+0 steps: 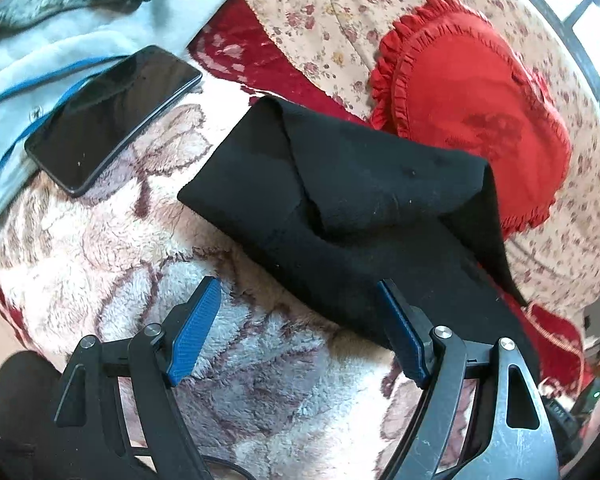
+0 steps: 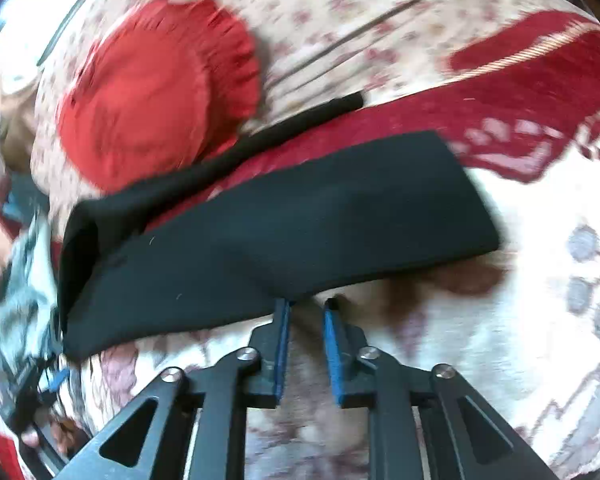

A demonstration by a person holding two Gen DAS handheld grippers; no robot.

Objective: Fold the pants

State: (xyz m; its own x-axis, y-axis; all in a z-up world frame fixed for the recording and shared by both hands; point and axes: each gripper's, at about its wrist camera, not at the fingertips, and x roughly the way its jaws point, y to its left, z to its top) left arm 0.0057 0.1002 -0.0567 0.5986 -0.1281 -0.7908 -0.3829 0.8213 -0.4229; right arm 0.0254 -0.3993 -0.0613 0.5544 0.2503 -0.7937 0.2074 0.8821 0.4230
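We see black pants (image 1: 380, 208) of matt soft cloth on a fluffy plush blanket (image 1: 100, 248); the phone (image 1: 112, 120) is glossy, the ruffled cushion (image 1: 480, 112) is red cloth.

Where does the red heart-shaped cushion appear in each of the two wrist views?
Left wrist view: the red heart-shaped cushion is at upper right, behind the black pants.
Right wrist view: the cushion, blurred, is at upper left, again behind the pants.
Shared landmark: the black pants, lying in front of the cushion in both.

Phone (image 1: 112, 120) on fleece blanket (image 1: 100, 248) — red heart cushion (image 1: 472, 108).
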